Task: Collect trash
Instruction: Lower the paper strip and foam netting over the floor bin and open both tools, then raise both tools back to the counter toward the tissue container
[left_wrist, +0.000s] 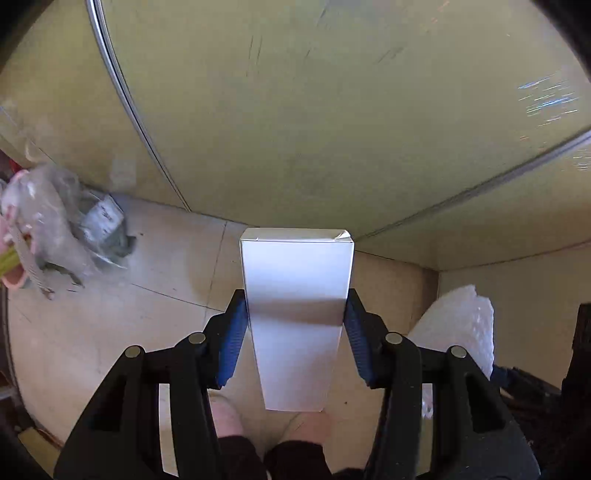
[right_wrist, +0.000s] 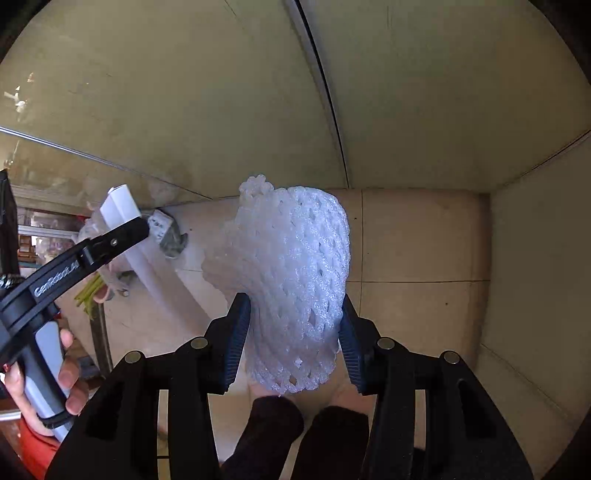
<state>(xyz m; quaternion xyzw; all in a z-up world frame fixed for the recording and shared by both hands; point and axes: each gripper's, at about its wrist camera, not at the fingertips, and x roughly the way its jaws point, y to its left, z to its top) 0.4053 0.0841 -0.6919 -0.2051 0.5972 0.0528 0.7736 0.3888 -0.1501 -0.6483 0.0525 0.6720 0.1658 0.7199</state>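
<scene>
We are pinching a white carton (left_wrist: 295, 295) across its sides in the left tool (left_wrist: 295, 314); it looks light, stiff, crushable. The right tool (right_wrist: 293, 321) is squeezing a soft foam net sleeve (right_wrist: 291, 266), springy and weightless. Both are hanging over the floor (right_wrist: 406, 240), the carton to the left.

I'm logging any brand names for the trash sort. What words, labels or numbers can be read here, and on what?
"GenRobot.AI", as best it reads, the end partly hidden: white lettering on the black arm of the left gripper, right wrist view.
White box: blank on the faces shown.
Foam net: no print.
Small grey packet on the floor: dark marks, too blurred to read.
</scene>
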